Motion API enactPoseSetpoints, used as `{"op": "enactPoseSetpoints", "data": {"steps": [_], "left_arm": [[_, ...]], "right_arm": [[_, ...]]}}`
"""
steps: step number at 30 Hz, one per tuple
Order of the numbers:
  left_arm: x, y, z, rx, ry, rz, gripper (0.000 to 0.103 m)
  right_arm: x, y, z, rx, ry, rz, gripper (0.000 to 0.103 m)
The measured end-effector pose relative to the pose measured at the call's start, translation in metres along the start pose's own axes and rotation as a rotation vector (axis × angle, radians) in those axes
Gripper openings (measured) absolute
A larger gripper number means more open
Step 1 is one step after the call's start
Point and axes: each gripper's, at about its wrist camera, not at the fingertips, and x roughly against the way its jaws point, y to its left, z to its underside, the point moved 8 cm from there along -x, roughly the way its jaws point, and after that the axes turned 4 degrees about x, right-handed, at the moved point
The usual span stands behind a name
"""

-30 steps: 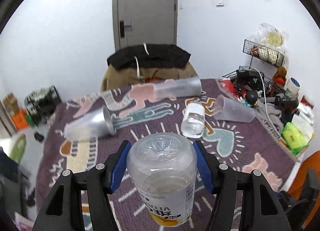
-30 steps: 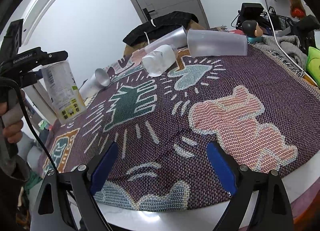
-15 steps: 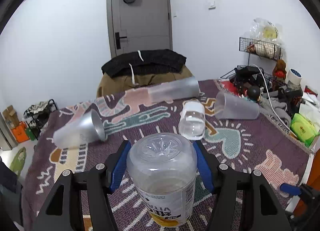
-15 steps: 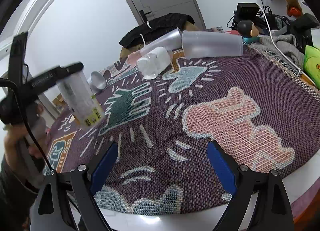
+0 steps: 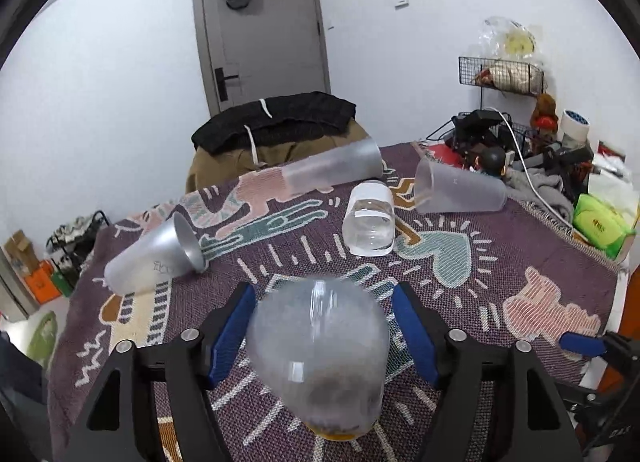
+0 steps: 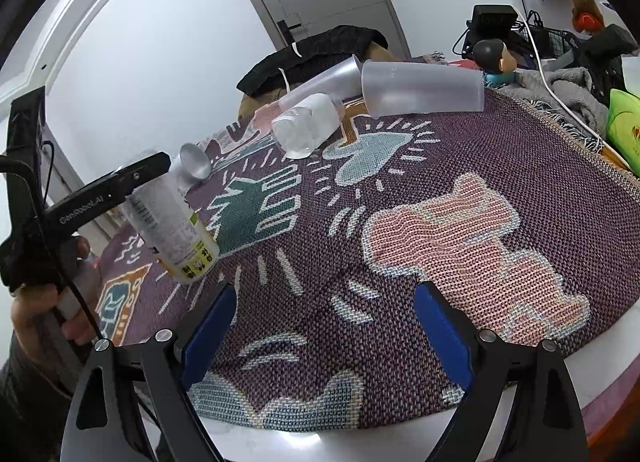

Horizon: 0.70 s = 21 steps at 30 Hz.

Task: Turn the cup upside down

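My left gripper [image 5: 320, 326] is shut on a clear plastic cup with a yellow-green label [image 5: 318, 354], bottom end up and blurred. In the right wrist view that cup [image 6: 172, 228] is tilted, its mouth end just above the patterned cloth [image 6: 440, 222] at the left, held by the left gripper [image 6: 108, 190]. My right gripper [image 6: 324, 326] is open and empty over the cloth's near edge. Other cups lie on their sides: a silver-mouthed one [image 5: 156, 258], a short clear one [image 5: 370, 222], a frosted one [image 5: 460, 192] and a long frosted tube [image 5: 332, 170].
A chair with dark clothes [image 5: 276, 122] stands behind the table. Clutter at the right edge: a doll [image 5: 494, 160], cables, grey cloth, a green packet [image 5: 600, 226], wire baskets [image 5: 500, 76]. The right gripper's blue tip [image 5: 580, 344] shows at lower right.
The left gripper has carried the labelled cup down and tilted it toward the cloth; the cup is now motion-blurred. The right gripper has stayed open and nearly still.
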Motion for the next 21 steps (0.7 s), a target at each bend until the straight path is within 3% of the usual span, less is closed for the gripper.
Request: {"op": "enactPoseSetpoints", "data": {"steps": [10, 14, 21], "left_arm": [[0.031, 0.003, -0.005, 0.020, -0.009, 0.032, 0.078], [0.050, 0.010, -0.008, 0.048, -0.044, 0.021, 0.101], [0.080, 0.028, -0.015, 0.104, -0.095, 0.013, 0.103]], "right_arm": [[0.005, 0.008, -0.001, 0.025, 0.000, -0.010, 0.091], [0.010, 0.013, -0.004, 0.040, -0.008, -0.010, 0.091], [0.023, 0.025, -0.016, 0.073, -0.039, -0.004, 0.091]]}}
